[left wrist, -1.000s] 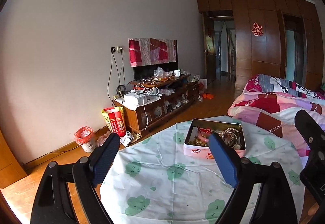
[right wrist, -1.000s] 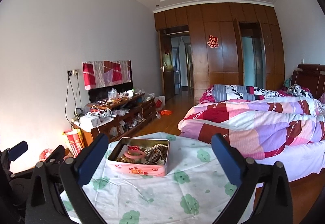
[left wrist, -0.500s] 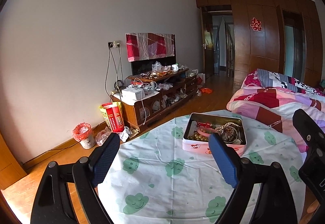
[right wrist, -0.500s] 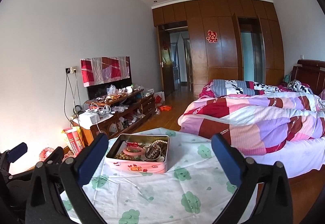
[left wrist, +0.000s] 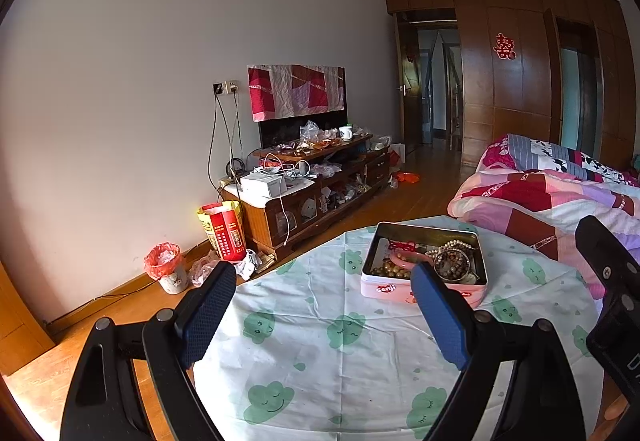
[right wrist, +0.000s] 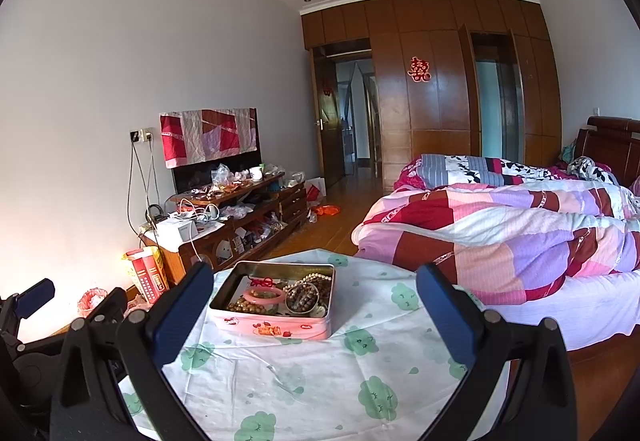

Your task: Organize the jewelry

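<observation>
Both claws empty and spread wide, hovering above the near side of the bench; left claw [left wrist: 320, 305] has nothing between its blue pads; right claw [right wrist: 314, 305] likewise, nothing held; neither touches the tin or the cloth.

Jewelry sits in one open pink tin [right wrist: 276, 325] on the far half of the bench [right wrist: 320, 393], which is covered by a white cloth with green cloud faces; tin has no lid on it, no lid visible anywhere.

Count inside the tin, as far as can be told: one pink bangle [right wrist: 264, 295]; one red knotted cord [right wrist: 262, 282]; one pearl-like white strand [left wrist: 452, 244] along the far right corner; one loop of tan round beads [right wrist: 244, 307]; at least one dark brown bead bracelet [right wrist: 302, 297], maybe two stacked, too tangled to separate; one small pale item near the front right corner, unclear.

Risks, judged: pieces overlap, so closing on one bead loop probably drags the pearl strand or cord up with it; spill onto cloth likely; tin looks light, a sideways push from a claw finger could slide it and bunch the loose cloth; tin lies near the far edge toward the bed [right wrist: 520, 233], so a shove could send it off; beads are round and slick, a pinch may slip; thin cord is hard to catch with wide pads.
</observation>
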